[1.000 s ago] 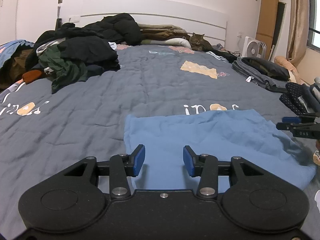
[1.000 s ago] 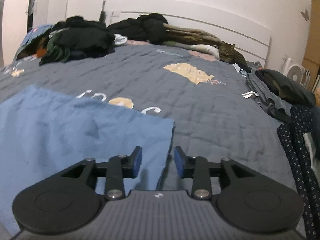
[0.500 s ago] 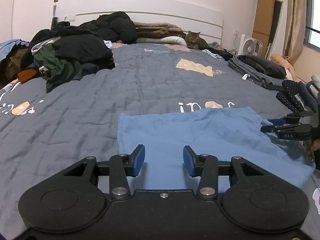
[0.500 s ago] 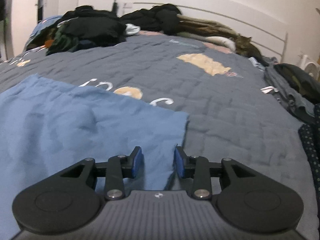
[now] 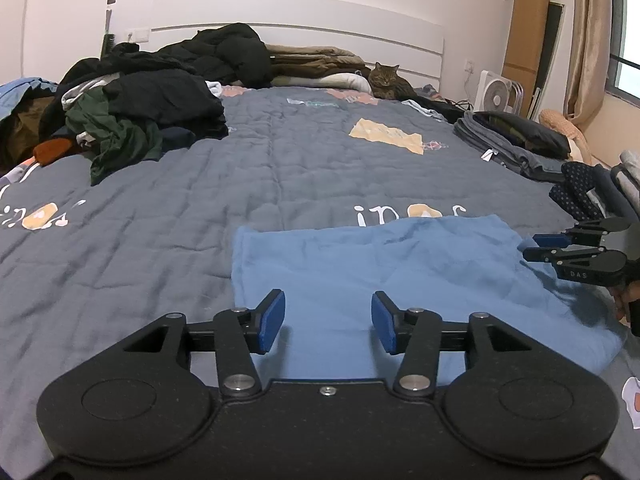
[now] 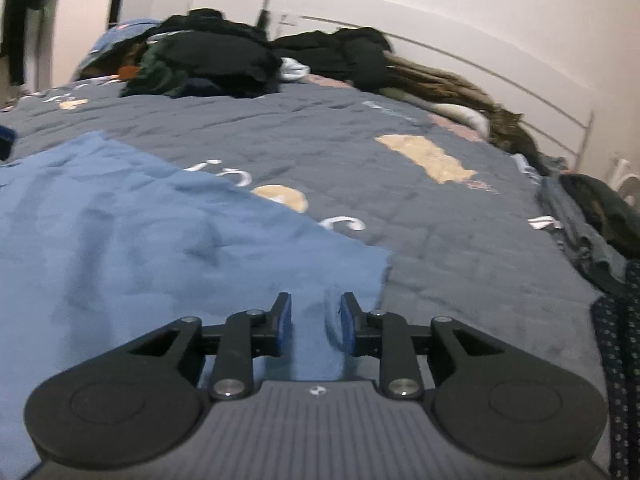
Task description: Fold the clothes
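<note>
Blue garment (image 5: pixel 400 280) lies flat, unfolded; left gripper (image 5: pixel 328 326) released and widening, right gripper (image 6: pixel 314 320) narrowing over its edge, nothing grasped.

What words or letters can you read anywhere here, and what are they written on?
"DAS": white letters on the right gripper, seen from the left wrist view.
"in" then a peach shape and a cut-off letter: white print on the quilt, half hidden by the blue cloth.
White letters at the quilt's left edge: cut off, unreadable.
White tag on the grey folded clothes: too small to read.
</note>
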The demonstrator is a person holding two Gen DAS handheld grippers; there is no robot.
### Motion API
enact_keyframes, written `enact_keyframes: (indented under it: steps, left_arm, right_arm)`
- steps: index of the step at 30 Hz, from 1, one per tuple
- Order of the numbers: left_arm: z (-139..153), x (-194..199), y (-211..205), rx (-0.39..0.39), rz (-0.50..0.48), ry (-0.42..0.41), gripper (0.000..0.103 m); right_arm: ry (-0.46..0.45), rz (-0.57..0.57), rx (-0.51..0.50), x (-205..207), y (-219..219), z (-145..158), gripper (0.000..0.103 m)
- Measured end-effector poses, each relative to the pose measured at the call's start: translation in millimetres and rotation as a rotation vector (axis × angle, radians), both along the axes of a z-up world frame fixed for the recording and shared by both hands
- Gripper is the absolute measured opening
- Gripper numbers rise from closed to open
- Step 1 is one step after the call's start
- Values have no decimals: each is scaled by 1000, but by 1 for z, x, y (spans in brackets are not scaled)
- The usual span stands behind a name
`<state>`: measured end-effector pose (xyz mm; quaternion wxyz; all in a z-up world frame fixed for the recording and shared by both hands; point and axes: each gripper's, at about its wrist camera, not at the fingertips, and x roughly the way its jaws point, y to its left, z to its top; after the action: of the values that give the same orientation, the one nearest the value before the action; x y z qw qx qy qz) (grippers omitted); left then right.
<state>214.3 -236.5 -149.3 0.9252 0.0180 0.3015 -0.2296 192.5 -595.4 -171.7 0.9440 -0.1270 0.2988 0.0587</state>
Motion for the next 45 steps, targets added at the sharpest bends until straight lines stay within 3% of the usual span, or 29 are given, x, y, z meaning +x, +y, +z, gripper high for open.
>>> enact_keyframes:
  steps: [10,12,14,18,26,32,39,45]
  left_arm:
    - [-3,-1,-4,11,-11,3,48]
    - [-3,-1,-4,14,-10,3,48]
    - [-3,-1,-4,15,-6,3,48]
    - [-2,-1,-3,10,2,2,48]
    - [2,1,3,-3,21,-11,48]
    - [3,9,10,-3,41,-19,48]
    - [0,59,25,26,9,-6,48]
    - [-18,99,9,81,-34,36,44]
  right_arm:
    - [42,-48,62,9,-11,-17,26]
    - [46,-48,72,9,-11,-17,20]
    - [46,-33,68,8,-10,-16,3]
    - [35,19,102,0,-9,-3,1]
    - [-129,-51,241,-4,-21,40,1]
    - [-200,-90,223,20,-31,55,1]
    - [-53,-105,227,50,-42,25,1]
    - [-10,-105,226,44,-40,10,1]
